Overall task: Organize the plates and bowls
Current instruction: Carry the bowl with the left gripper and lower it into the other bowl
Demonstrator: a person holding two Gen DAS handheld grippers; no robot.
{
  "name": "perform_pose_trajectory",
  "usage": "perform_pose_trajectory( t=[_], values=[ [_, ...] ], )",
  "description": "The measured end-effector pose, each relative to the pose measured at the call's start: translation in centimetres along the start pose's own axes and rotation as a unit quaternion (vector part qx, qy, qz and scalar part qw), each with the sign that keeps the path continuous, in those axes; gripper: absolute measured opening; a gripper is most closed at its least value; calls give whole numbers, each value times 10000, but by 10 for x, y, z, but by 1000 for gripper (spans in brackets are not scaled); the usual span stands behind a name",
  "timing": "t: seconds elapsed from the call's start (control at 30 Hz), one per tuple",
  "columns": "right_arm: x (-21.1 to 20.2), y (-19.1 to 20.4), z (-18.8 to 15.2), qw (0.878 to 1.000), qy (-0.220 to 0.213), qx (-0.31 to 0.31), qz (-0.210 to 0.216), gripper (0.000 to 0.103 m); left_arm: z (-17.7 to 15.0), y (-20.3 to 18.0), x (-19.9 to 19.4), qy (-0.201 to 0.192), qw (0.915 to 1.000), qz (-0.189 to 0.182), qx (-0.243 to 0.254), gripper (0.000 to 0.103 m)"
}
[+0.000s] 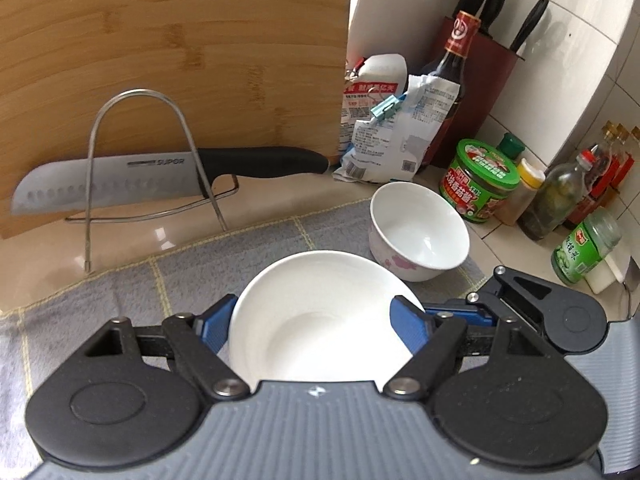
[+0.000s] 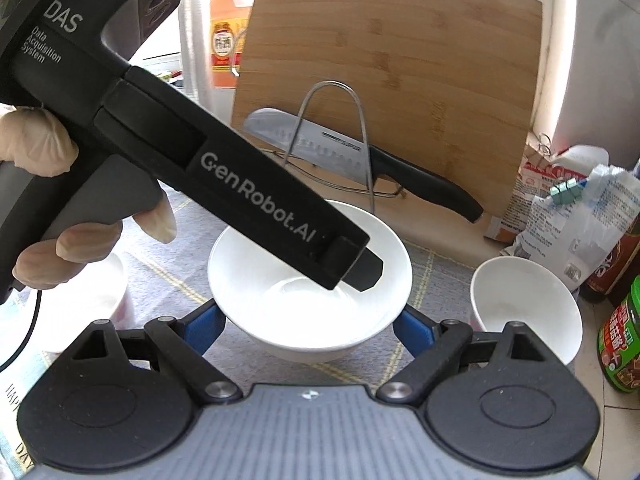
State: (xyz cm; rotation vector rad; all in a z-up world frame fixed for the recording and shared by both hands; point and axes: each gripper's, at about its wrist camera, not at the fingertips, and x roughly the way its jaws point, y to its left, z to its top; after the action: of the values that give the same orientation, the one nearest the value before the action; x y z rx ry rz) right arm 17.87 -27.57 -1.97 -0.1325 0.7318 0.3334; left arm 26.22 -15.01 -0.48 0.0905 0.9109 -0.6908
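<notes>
Both grippers on the plain white bowl (image 1: 320, 320), which sits on the grey checked mat (image 1: 120, 300) at centre. My left gripper (image 1: 320, 328) has its blue pads (image 1: 408, 328) spread wide, one at 9 o'clock and one at 3 o'clock of the rim; whether they press the rim I cannot tell, the near side is hidden under the body. My right gripper (image 2: 308, 330) straddles the same bowl (image 2: 308, 300) low on its outer wall, pads wide either side, contact again unclear. The left tool crosses the right wrist view from 10 o'clock, its tip over the bowl's well, my gloved left hand (image 2: 48, 200) on the handle. Judgement: bracketing it from two sides keeps a slick glazed bowl from skating on cloth before a lift. The flowered bowl (image 1: 418, 236) stands at 2 o'clock, just apart; likely the nesting partner. A third white dish (image 2: 92, 300) shows at 9 o'clock in the right view, half hidden. Mat lies on a glossy beige counter (image 1: 60, 260). Behind: bamboo board (image 1: 180, 60), wire rack (image 1: 152, 168) with a knife (image 1: 120, 184). Jars and bottles (image 1: 480, 184) crowd 2 o'clock against white tile.
</notes>
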Motion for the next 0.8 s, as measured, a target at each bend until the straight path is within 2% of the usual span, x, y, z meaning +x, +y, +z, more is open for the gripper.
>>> perform_pose_trajectory(
  t=[0.57,0.8],
  values=[
    [-28,52,7,9988,-18,-357,331,93,-36,8,-65,-202,9992,214,-270,81],
    [-30,75,11,9975,-17,-484,521,93,-53,16,-89,-263,9981,411,-389,81]
  ],
)
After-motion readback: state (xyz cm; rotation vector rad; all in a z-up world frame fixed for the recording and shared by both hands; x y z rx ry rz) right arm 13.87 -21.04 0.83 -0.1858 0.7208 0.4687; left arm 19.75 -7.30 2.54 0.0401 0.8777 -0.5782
